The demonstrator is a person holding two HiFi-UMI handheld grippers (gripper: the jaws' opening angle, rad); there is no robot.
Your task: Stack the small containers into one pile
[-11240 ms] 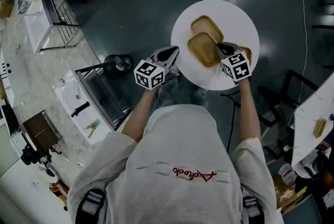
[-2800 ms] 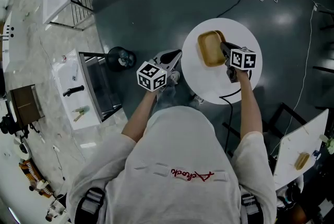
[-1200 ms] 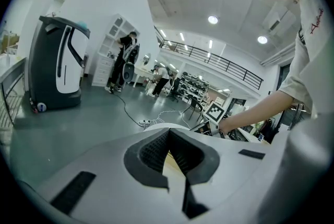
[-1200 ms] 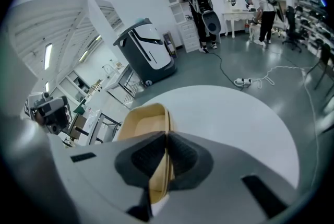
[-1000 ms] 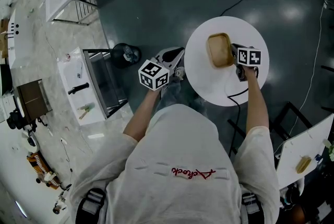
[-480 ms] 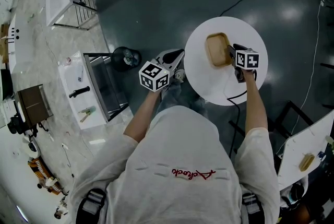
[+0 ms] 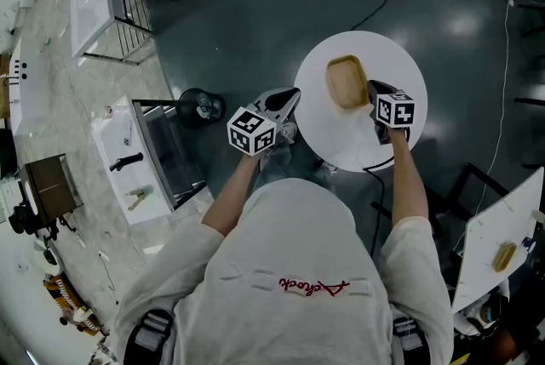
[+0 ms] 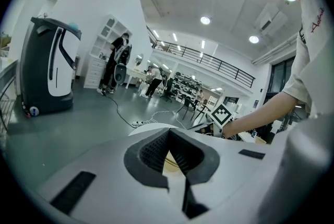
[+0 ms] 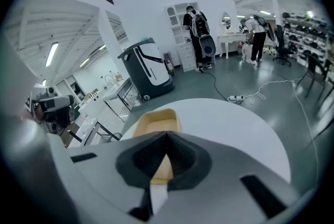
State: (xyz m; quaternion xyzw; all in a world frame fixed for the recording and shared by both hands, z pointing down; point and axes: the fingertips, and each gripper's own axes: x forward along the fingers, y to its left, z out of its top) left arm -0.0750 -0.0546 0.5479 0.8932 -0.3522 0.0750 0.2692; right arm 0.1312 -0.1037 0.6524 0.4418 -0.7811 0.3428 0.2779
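Some seconds ago the small tan containers with rounded corners lay spread apart on the round white worktop [image 7: 362, 146]. Now only one tan outline is seen there, so they form a single pile [image 7: 347, 82]. It rests near the middle of the worktop, a little toward the far edge. How many containers are in it cannot be counted from above. A second ago the right tongs [image 7: 372, 88] were close at the right side of the pile, and since then they have lifted a little away from it. Their jaws have just been closing, and in the right gripper view they are now pressed together with nothing between them. The pile shows just beyond their tip and does not touch it. This suggests that the last container was let go and the stacking is finished or very nearly so. The left tongs [image 7: 292, 94] hang beside the left edge of the worktop and are not over it. Their jaws are also pressed together and hold nothing, and they touch neither the pile nor the worktop.
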